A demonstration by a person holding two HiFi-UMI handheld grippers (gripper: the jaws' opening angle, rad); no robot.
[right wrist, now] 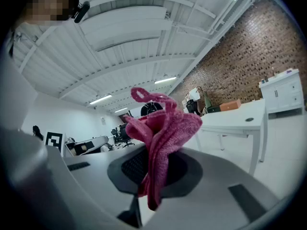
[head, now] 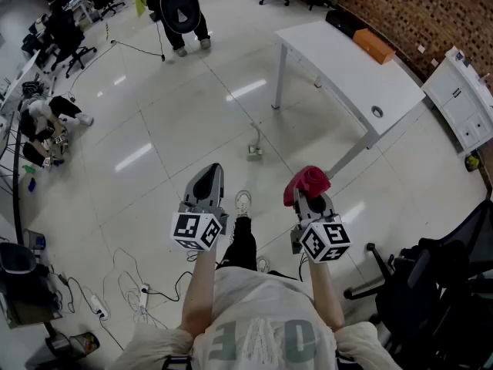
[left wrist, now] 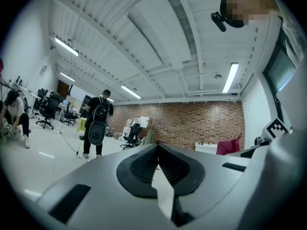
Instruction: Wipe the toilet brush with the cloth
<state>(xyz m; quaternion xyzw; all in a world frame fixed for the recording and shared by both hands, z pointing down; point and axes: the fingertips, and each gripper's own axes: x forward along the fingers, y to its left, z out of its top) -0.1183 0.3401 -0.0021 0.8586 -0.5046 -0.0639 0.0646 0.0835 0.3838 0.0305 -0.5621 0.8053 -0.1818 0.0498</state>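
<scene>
The only lettering is on the person's shirt (head: 266, 338) in the head view: large pale letters across light fabric, seen upside down from above. An O and an E can be made out, perhaps with a V or an A beside them. Folds break the row, so the whole word cannot be told.

The left cube (head: 196, 231), on the left claw (head: 208, 177), and the right cube (head: 323, 240), on the right claw (head: 310, 193), carry black-and-white square patterns, not letters. One such marker (right wrist: 54, 140) shows in the right gripper view, and another is in the left gripper view.
</scene>
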